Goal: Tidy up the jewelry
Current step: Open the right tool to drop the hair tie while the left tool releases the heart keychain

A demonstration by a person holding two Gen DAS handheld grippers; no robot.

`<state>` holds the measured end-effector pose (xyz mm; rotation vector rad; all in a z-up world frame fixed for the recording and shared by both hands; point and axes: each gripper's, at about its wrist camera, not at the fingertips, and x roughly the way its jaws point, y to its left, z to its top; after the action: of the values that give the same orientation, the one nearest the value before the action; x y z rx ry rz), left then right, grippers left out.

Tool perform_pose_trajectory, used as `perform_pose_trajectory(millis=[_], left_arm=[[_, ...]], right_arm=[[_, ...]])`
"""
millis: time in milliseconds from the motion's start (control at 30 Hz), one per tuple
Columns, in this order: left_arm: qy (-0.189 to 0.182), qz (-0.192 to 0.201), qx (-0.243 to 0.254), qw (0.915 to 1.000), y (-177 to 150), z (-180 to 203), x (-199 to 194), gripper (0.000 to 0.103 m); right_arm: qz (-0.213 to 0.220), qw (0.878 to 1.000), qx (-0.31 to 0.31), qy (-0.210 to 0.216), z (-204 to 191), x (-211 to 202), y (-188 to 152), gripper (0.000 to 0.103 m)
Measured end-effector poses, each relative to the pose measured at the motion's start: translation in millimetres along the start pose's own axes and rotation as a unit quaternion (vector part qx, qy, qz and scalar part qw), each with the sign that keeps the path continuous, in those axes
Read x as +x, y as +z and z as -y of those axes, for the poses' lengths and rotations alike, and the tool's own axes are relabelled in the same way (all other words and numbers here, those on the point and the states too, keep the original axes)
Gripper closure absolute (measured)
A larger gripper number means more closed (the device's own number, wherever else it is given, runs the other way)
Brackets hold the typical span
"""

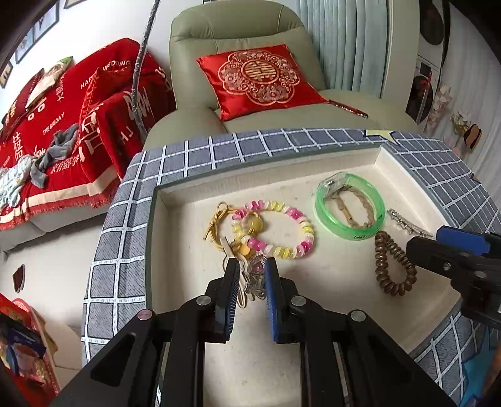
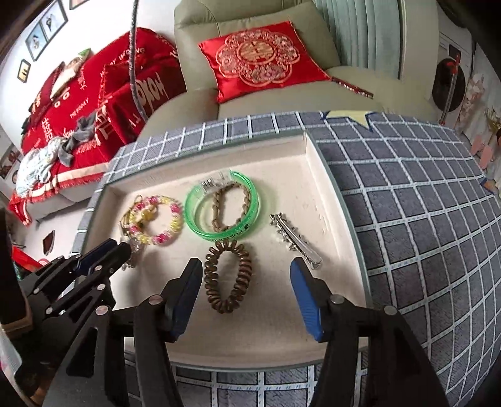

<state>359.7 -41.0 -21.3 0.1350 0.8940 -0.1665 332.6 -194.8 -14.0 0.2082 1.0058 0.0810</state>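
Observation:
A cream tray (image 1: 175, 219) lies on a grey checked cloth. My left gripper (image 1: 252, 266) stands at the tray's near left, its jaws narrow and closed on a silver pendant (image 1: 255, 280) with a pink stone. The pendant hangs on a cluster with a gold cord (image 1: 216, 219). Just beyond lies a pink-and-yellow bead bracelet (image 1: 300, 247). A green bangle (image 2: 194, 219) rings a braided band (image 2: 216, 203). My right gripper (image 2: 245, 264) is open, with a brown spiral hair tie (image 2: 216, 281) lying loose on the tray between its fingers. A silver hair clip (image 2: 294, 239) lies by its right finger.
The grey checked cloth (image 2: 422, 219) spreads wide to the tray's right. Behind the table stands a pale green armchair (image 1: 250, 25) with a red cushion (image 1: 260, 78). A sofa under a red blanket (image 1: 62, 125) is at the far left.

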Motion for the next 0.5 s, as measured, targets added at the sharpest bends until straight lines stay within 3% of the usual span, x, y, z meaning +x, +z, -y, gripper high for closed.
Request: perform_pose_trajectory(millis=[400,433,467,500], left_arm=[[-0.001,0.017,-0.018,0.9997,2.7,-7.2,-10.8,0.071],[-0.001,0.017,-0.019,0.9997,3.2,-7.8,-11.0,0.062],[0.001,0.015,-0.019,0.9997,3.4,-8.7,-11.9,0.018],[0.006,0.018,-0.024,0.9995,3.1,-10.2,-13.9,0.0]], right_arm=[[0.014,1.0,0.015,0.009,5.9,-20.0,-3.6,0.04],[0.014,1.0,0.018,0.01,6.5,-21.0,-3.6,0.04],[0.014,1.0,0.018,0.01,7.2,-21.6,-3.5,0.04],[0.015,1.0,0.018,0.01,7.5,-22.5,-3.7,0.04]])
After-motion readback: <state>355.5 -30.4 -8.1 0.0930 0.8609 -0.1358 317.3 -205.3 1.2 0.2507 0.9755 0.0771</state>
